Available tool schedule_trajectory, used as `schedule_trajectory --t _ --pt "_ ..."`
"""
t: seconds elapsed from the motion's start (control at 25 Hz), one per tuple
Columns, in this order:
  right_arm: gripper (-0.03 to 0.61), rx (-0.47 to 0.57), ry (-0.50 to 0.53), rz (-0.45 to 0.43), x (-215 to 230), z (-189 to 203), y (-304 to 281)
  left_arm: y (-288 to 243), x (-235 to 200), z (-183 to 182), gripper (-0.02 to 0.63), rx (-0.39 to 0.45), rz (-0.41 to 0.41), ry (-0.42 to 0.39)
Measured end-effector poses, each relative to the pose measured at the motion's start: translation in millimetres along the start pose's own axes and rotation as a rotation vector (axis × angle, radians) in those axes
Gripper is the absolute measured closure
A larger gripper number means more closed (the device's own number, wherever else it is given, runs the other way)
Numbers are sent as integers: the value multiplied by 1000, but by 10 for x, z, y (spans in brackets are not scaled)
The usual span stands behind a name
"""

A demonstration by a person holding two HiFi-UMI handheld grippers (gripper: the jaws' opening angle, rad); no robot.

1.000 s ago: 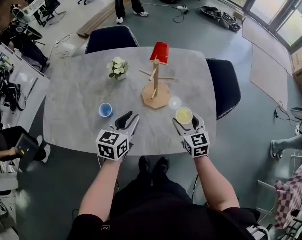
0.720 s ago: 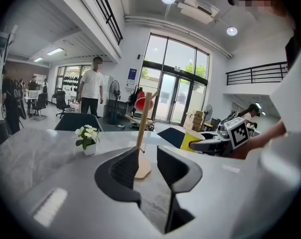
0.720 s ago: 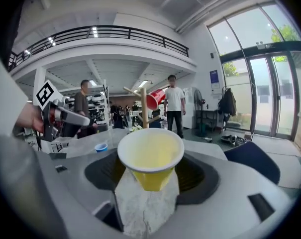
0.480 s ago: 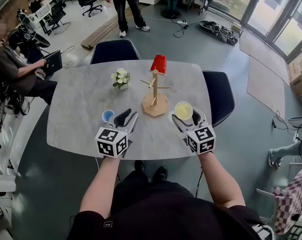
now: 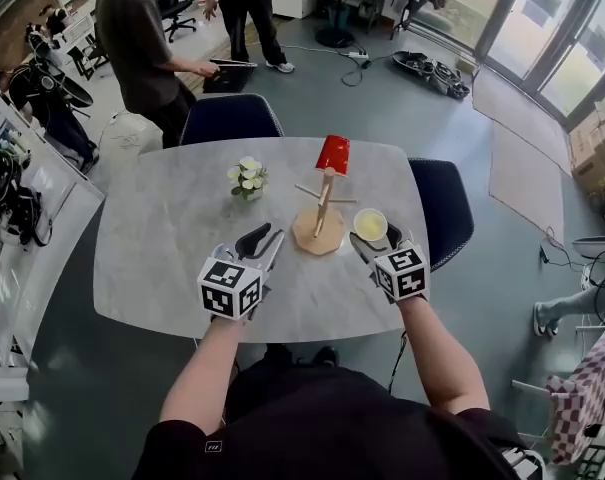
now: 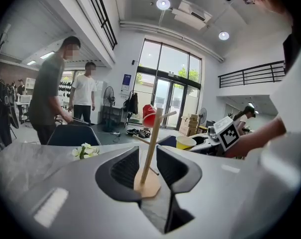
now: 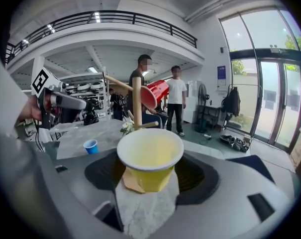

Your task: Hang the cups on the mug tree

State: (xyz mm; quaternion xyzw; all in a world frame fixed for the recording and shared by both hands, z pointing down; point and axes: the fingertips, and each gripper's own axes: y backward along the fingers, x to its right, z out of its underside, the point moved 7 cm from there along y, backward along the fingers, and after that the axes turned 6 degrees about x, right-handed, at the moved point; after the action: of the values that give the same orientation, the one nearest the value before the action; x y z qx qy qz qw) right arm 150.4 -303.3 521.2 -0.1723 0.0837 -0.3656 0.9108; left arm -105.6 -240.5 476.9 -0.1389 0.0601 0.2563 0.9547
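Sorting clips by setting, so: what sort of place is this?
Probably an open-plan office or lab, not a home: tall glass entrance doors, a black-railed mezzanine balcony, and white shelving loaded with black equipment beside the grey stone-pattern table.

We cnt 1 red cup [image 5: 333, 154], 1 yellow cup [image 5: 369, 225], 1 blue cup [image 7: 90, 146], 1 mug tree [image 5: 313, 238], 1 plant [image 5: 247, 177] & 2 chairs [image 5: 230, 118] [image 5: 444, 206].

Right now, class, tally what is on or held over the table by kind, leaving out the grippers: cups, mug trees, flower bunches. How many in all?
cups: 3 (red cup, yellow cup, blue cup)
mug tree: 1
flowers: 1
total: 5
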Motion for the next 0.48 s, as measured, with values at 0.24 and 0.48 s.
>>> schedule_trajectory --t 0.24,0.48 --pt "265 -74 -1 47 155 77 -242 -127 -224 -30 505 -5 17 13" --pt "265 -110 82 50 243 2 -377 -176 -300 32 505 -26 32 24"
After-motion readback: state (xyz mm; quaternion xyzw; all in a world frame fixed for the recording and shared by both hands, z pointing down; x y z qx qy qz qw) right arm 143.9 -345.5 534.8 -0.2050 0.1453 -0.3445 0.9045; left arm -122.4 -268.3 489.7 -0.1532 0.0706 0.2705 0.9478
